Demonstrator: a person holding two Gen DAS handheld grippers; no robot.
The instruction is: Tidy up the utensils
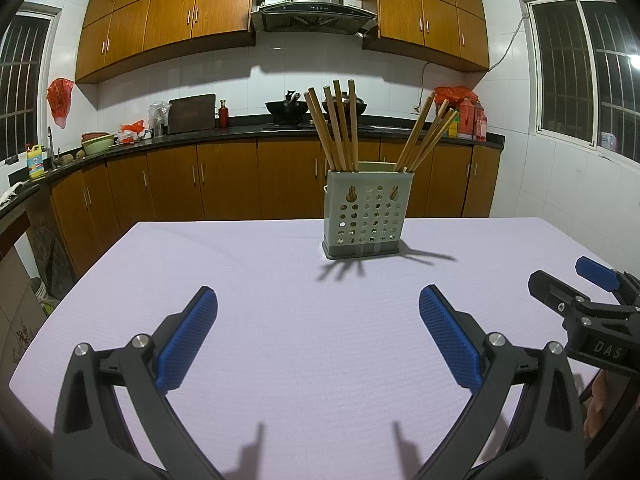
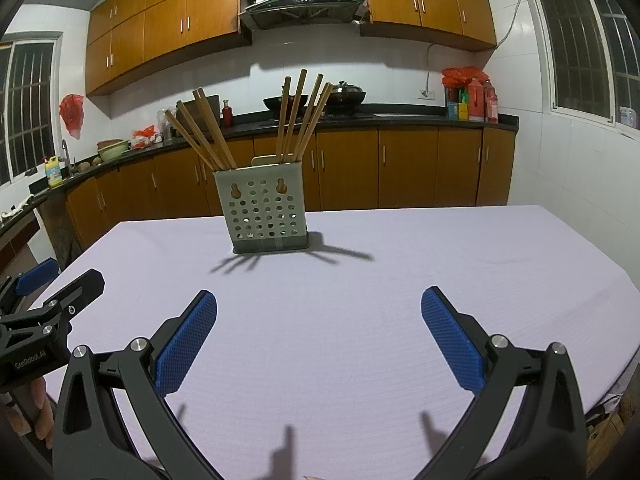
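A grey perforated utensil holder [image 1: 368, 216] [image 2: 266, 212] stands upright on the table covered in a pale lilac cloth [image 1: 280, 340] [image 2: 400, 280]. Several wooden chopsticks [image 1: 340, 128] [image 2: 298, 116] lean out of it in two bunches, one in each side. My left gripper [image 1: 318, 304] is open above the cloth, well short of the holder, with nothing between its blue pads. My right gripper [image 2: 318, 304] is open too and holds nothing. Each view catches the other gripper at its edge: the right one [image 1: 568, 280], the left one [image 2: 60, 276].
Behind the table runs a dark kitchen counter [image 1: 240, 132] with wooden cabinets, a wok [image 1: 286, 110], bottles [image 2: 480, 100] and bowls [image 1: 98, 142]. The table's right edge [image 2: 624, 360] drops off near my right gripper. A hand [image 2: 38, 412] holds the left gripper's handle.
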